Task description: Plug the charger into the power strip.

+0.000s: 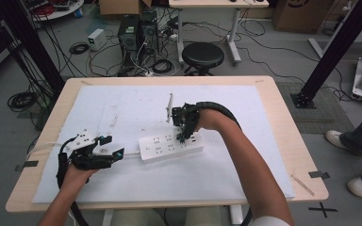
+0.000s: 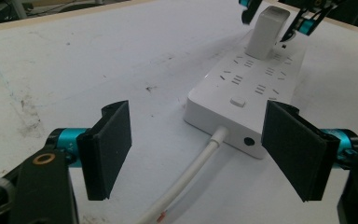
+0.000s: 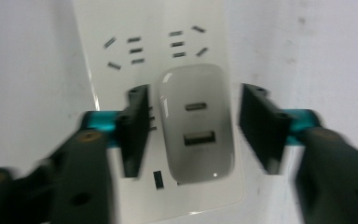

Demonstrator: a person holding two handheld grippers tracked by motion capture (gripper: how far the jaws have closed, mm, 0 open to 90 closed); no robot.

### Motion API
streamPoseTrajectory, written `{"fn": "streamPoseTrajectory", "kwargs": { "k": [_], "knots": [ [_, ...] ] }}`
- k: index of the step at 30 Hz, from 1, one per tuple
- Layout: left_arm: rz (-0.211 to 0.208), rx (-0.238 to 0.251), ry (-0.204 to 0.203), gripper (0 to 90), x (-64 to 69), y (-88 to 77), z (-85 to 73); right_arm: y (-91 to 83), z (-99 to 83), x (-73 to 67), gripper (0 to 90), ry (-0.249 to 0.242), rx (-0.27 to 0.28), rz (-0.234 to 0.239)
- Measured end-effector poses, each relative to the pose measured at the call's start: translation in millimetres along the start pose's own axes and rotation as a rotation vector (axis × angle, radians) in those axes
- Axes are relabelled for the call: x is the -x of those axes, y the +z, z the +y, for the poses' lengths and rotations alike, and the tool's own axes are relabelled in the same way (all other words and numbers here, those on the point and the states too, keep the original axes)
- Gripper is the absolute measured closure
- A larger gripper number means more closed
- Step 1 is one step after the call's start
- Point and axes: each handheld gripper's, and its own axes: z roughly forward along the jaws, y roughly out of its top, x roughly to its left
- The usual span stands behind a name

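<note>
A white power strip (image 1: pixel 169 146) lies on the white sheet in the middle of the table, and its cable (image 2: pixel 191 170) runs off its left end. A white charger (image 3: pixel 196 123) with two ports stands plugged into the strip's right end; it is also the white charger (image 2: pixel 266 31) far off in the left gripper view. My right gripper (image 3: pixel 198 128) points down over it, open, one pad on each side with a small gap. My left gripper (image 1: pixel 113 146) stands open just left of the power strip (image 2: pixel 242 88), with the cable between its jaws and untouched.
The white sheet (image 1: pixel 136 106) covers most of the wooden table (image 1: pixel 283 117). A thin white piece (image 1: pixel 170 107) stands upright just behind the right gripper. Beyond the table are a black stool (image 1: pixel 202 55), computer cases (image 1: pixel 136 30) and loose cables. A person's shoes (image 1: pixel 341 139) show at the right.
</note>
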Motion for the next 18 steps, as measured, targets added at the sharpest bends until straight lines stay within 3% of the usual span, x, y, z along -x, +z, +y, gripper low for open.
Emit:
{"fn": "streamPoseTrajectory", "kwargs": {
  "k": [2, 3, 4, 5, 7, 9, 12, 13, 18],
  "knots": [
    [0.004, 0.002, 0.000, 24.5, -0.1, 0.1, 0.2, -5.8, -8.6, -0.3, 23.5, 0.111, 0.075, -0.013],
    [0.004, 0.002, 0.000, 24.5, -0.1, 0.1, 0.2, -5.8, -8.6, -0.3, 23.5, 0.111, 0.075, -0.013],
    [0.004, 0.005, -0.003, 24.5, 0.4, 0.0, 0.4, -9.3, -12.9, 0.2, 22.6, 0.161, 0.099, -0.013],
    [0.004, 0.005, -0.003, 24.5, 0.4, 0.0, 0.4, -9.3, -12.9, 0.2, 22.6, 0.161, 0.099, -0.013],
    [0.005, 0.007, -0.002, 24.4, 0.7, -0.9, 1.5, -21.0, -27.6, -2.4, 21.9, 0.268, 0.187, -0.063],
    [0.008, 0.007, 0.000, 24.5, 0.8, -1.2, 2.0, -29.0, -37.2, -5.9, 21.9, 0.329, 0.247, -0.078],
    [0.009, 0.012, -0.001, 24.5, 0.9, -2.0, 2.3, -38.5, -51.8, -12.9, 21.9, 0.363, 0.300, -0.127],
    [0.008, 0.014, -0.003, 24.5, 0.7, -2.0, 2.4, -41.0, -56.5, -16.2, 21.9, 0.399, 0.304, -0.126],
    [0.012, 0.023, -0.005, 24.5, 1.8, -3.2, 3.0, -50.4, -79.7, -28.9, 21.1, 0.490, 0.360, -0.159]
  ]
}}
